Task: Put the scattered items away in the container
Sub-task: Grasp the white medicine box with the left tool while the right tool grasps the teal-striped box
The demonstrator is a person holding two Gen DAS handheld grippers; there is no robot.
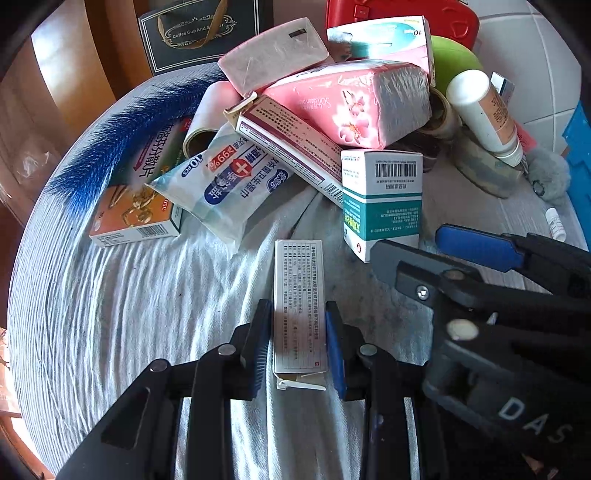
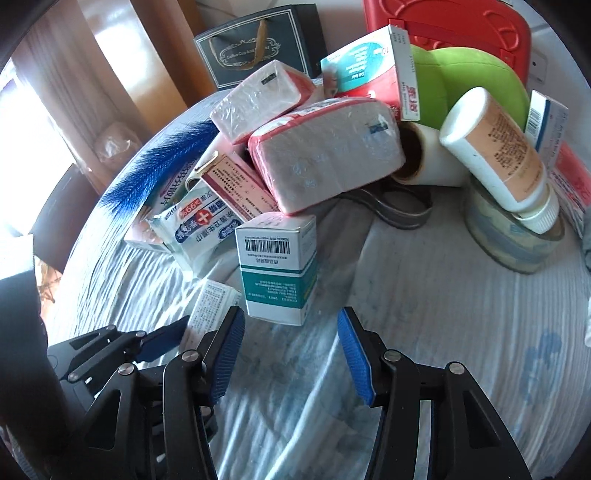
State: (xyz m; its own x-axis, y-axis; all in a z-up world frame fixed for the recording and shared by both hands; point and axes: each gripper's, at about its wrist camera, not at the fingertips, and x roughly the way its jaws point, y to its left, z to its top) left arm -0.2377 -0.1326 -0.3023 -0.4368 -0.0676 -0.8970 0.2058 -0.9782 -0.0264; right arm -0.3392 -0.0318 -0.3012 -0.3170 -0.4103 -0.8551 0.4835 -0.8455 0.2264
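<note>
A slim white cardboard box printed with small black text (image 1: 300, 308) lies flat on the wrinkled pale-blue cloth (image 1: 129, 302) covering the round bench, clamped by its long sides between the blue pads of the left tongs (image 1: 298, 341) — jaws narrowed tight on it. Just beside it, a white-and-teal medicine box with a barcode (image 2: 279, 267) stands upright, the right tongs (image 2: 291, 350) poised before it with jaws part open, the pads apart from the box and nothing between them. Behind rises a heap: a white sachet of wet wipes with a red cross (image 1: 221, 181), a long maroon-striped white carton (image 1: 291, 146), a pink plastic-wrapped tissue pack (image 1: 354, 99) and a second, paler tissue pack (image 1: 273, 55) on top. To the right, a white-capped peach tube (image 2: 498, 151) leans on a roll of clear tape (image 2: 513, 236). A blue feathery strip (image 1: 99, 147) curves along the bench's left edge — a red plastic case (image 2: 450, 26) stands at the back.
</note>
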